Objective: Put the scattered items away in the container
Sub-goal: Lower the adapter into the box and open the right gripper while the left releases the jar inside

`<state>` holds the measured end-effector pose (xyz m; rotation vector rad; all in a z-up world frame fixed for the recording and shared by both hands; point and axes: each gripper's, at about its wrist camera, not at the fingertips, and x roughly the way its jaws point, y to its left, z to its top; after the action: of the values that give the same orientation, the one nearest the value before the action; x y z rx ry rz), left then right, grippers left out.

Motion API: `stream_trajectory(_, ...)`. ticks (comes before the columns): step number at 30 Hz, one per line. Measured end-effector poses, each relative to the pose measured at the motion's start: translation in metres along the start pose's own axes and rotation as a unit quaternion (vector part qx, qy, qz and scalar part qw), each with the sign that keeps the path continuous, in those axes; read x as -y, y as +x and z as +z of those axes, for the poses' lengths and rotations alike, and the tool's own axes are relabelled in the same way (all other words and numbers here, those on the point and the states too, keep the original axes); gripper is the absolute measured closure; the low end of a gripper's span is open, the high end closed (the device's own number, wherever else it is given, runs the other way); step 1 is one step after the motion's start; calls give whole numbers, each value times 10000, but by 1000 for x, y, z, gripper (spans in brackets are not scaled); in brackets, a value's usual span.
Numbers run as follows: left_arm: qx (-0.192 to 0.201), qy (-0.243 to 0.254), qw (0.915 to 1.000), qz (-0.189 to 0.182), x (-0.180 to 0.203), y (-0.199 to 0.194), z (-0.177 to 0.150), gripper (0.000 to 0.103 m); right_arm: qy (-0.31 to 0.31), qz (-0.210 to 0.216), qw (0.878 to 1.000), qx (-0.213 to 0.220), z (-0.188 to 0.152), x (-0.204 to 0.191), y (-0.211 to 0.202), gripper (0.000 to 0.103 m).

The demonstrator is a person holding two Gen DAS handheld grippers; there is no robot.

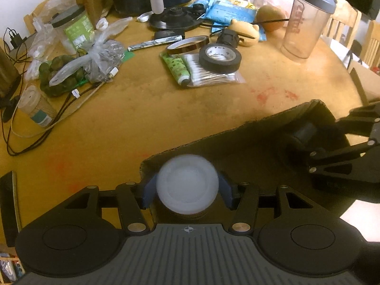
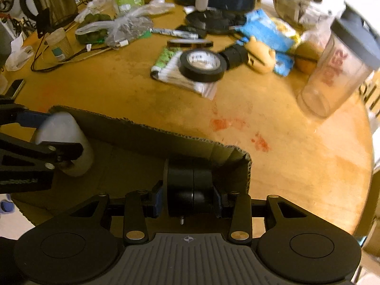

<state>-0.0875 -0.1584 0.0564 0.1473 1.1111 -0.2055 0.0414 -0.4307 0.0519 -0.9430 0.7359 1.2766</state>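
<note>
While both tongs hover over cardboard box [image 1: 237, 137], left tongs [image 1: 187, 190] clamped on white jar [image 1: 187, 185], right tongs [image 2: 188, 194] on black cylinder [image 2: 190, 185]: loads to be lowered inside walls before release.

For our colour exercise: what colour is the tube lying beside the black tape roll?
Green, with a darker leaf-like print; the tube shows best in the left wrist view.

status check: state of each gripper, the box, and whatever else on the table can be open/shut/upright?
left gripper: shut on white jar, over the box
right gripper: shut on black cylinder, over the box
cardboard box: open at the top
shaker bottle: upright, lid on
green-label jar: upright, lid on
black tape roll: flat, resting on the cotton swab bag
paper cup: lidded
</note>
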Motion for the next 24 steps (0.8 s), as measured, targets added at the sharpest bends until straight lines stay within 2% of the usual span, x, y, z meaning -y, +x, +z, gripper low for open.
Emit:
stream_trajectory(1,17,-7,10000,28,1,-1,0,48,-38,31,10000,60,1,-1,-3,40)
stream_trajectory(2,27,-13,10000,53,1,-3,0,48,-47,25,9999,117,2,-1,-7,31)
stream_trajectory(3,21,-19,10000,75,2,-5,1,48,-44,15,9998,187,3,0,-11,28)
stream_trajectory(5,29,-47,9999,102,4,-11,1,47,-37,48,9995,297,4,1,-18,23)
stream_trajectory(8,147,-96,9998,85,5,-21,2,33,40,-24,9990,438,5,5,-26,17)
stream_trajectory(10,247,-109,9995,143,7,-28,2,31,132,-77,9987,489,6,9,-28,14)
stream_trajectory(13,336,-154,9993,-18,6,-33,1,29,267,-89,9989,375,7,14,-21,13)
stream_trajectory(15,212,-225,9995,1,4,-27,1,24,319,-89,9991,255,7,16,-13,13)
stream_trajectory(19,-91,-350,9993,56,1,-8,-1,23,243,-238,9994,6,6,14,5,13)
stream_trajectory(24,-375,-370,9985,126,0,13,-6,23,264,-316,9989,-212,3,13,22,20)
